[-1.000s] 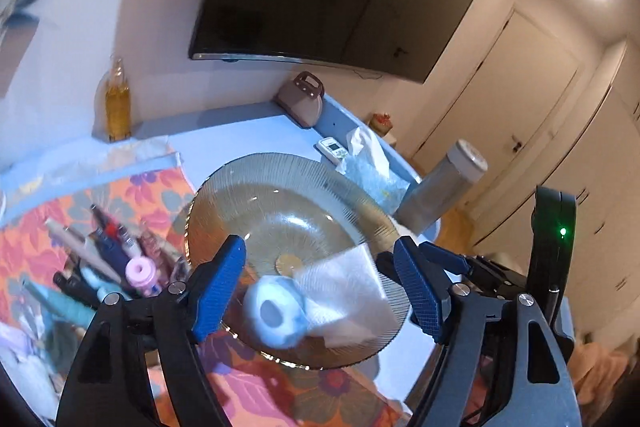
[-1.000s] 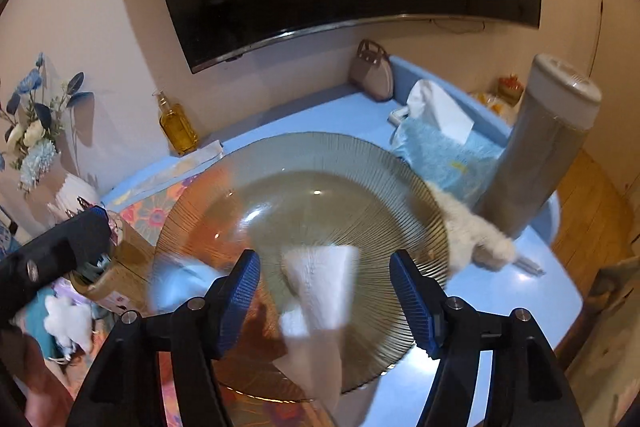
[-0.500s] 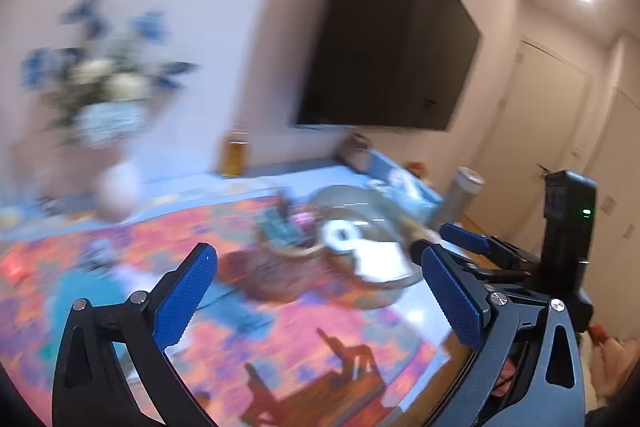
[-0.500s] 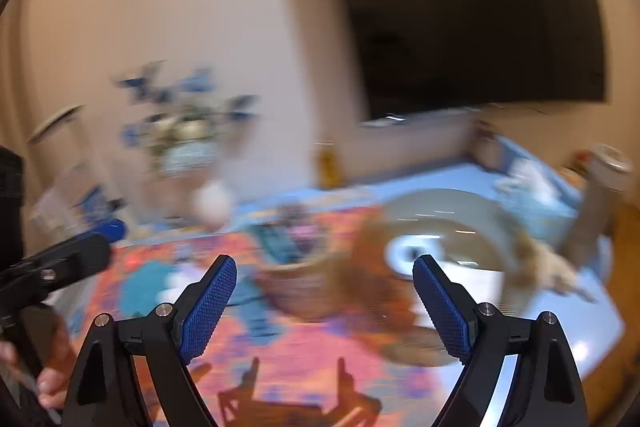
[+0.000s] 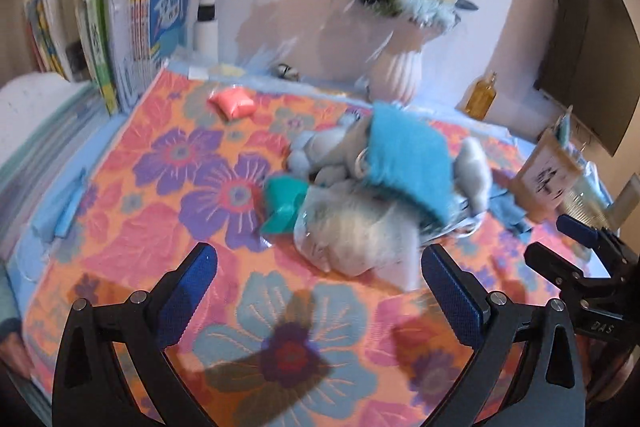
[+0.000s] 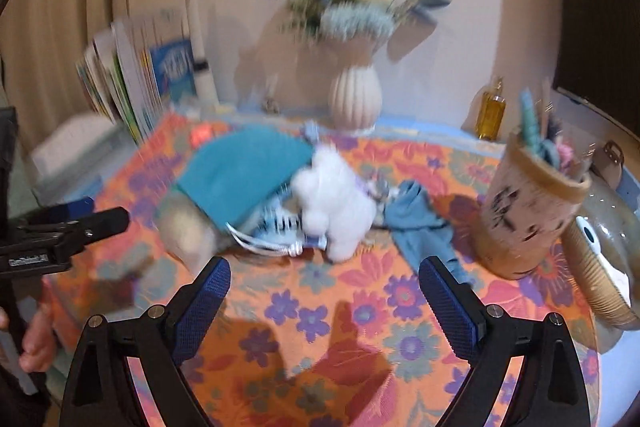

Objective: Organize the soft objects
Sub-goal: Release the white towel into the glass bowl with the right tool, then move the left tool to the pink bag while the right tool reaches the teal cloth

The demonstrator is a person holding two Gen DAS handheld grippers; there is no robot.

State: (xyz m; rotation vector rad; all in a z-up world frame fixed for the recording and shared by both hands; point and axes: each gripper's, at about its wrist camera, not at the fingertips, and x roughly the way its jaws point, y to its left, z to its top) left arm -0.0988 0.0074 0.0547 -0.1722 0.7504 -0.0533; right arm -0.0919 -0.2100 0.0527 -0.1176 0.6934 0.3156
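Observation:
A pile of soft things lies on the flowered cloth [image 5: 168, 195]: a teal cloth [image 5: 404, 159] [image 6: 244, 171], a grey plush [image 5: 320, 147], a white fluffy plush [image 6: 336, 195], a bagged furry item [image 5: 352, 235], a teal pouch [image 5: 284, 203] and a blue rag [image 6: 420, 223]. A pink cushion [image 5: 232, 103] lies apart at the back. My left gripper [image 5: 318, 291] is open and empty just short of the pile. My right gripper [image 6: 324, 299] is open and empty in front of the white plush.
A white vase of blue flowers [image 5: 400, 67] [image 6: 354, 95] stands behind the pile. Books [image 5: 120, 27] stand at the back left. A tan cup of tools [image 6: 528, 211], a glass bowl [image 6: 608, 251] and an oil bottle [image 6: 492, 111] are on the right.
Both grippers have swung left, away from the glass bowl with the tissue and tape roll, to face the pile of soft things. Both stay open and empty.

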